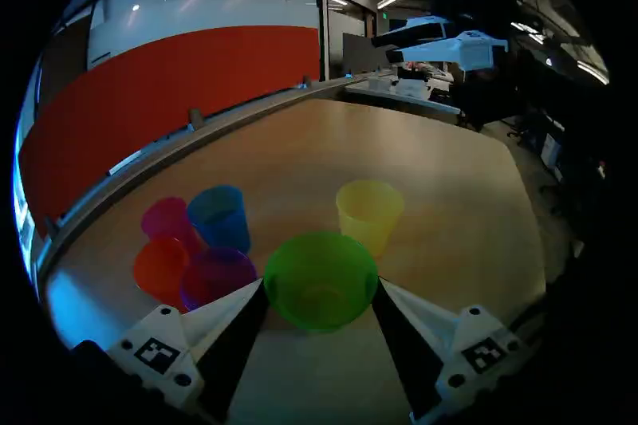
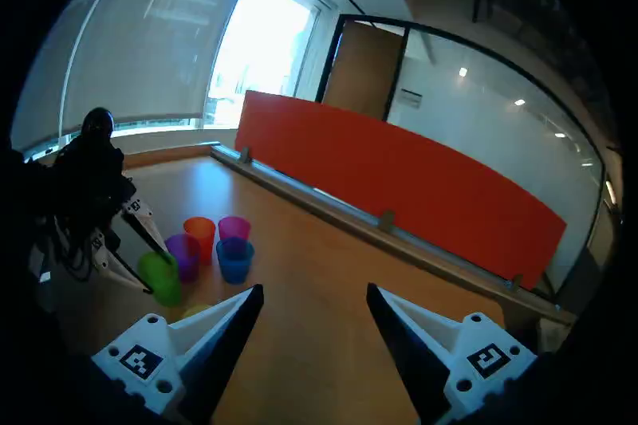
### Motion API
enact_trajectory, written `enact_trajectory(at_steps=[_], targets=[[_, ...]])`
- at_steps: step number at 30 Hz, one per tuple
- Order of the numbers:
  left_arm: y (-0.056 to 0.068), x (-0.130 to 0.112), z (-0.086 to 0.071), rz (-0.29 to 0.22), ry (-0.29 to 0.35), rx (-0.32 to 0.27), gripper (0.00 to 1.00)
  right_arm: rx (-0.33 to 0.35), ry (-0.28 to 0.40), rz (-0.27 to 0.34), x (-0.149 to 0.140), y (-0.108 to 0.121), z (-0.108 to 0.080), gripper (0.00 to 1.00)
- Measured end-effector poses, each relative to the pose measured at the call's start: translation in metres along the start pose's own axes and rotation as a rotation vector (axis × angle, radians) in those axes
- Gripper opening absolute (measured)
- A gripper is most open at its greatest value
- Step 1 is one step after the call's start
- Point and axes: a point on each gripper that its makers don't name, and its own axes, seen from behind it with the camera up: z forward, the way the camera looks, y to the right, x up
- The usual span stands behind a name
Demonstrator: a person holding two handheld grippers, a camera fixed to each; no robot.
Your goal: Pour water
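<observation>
A green cup [image 1: 319,281] sits between the fingers of my left gripper [image 1: 319,288], and both fingertips touch its sides. It looks empty from above. Just beyond it to the right a yellow cup [image 1: 369,214] stands upright on the wooden table [image 1: 454,186]. In the right gripper view the same green cup [image 2: 163,280] is at the left, held by the left gripper [image 2: 153,269], with the yellow cup [image 2: 195,311] peeking out behind my own left finger. My right gripper [image 2: 315,293] is open with nothing between its fingers, raised well above the table. It is also seen far off as the right gripper [image 1: 415,36].
A tight cluster of cups stands left of the green one: blue [image 1: 219,218], pink [image 1: 167,218], orange [image 1: 159,265] and purple [image 1: 215,275]. A red partition [image 1: 159,98] runs along the table's far edge. A person in dark clothing [image 2: 88,170] holds the grippers.
</observation>
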Motion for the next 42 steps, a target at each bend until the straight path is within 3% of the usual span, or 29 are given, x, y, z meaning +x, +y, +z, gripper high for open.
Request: enact_trajectory(at_steps=[11,33,42], targets=[[0.008,0.025,-0.014,-0.001,0.09,-0.007,0.86,0.01,0.004,0.003,0.004,-0.005,0.004,1.0],[0.005,0.059,-0.044,0.003,0.195,0.052,0.86,0.031,0.013,-0.001,0.009,-0.016,0.012,1.0],[-0.001,0.066,-0.055,-0.02,0.235,0.072,0.87,0.04,0.017,-0.005,0.009,-0.019,0.016,1.0]])
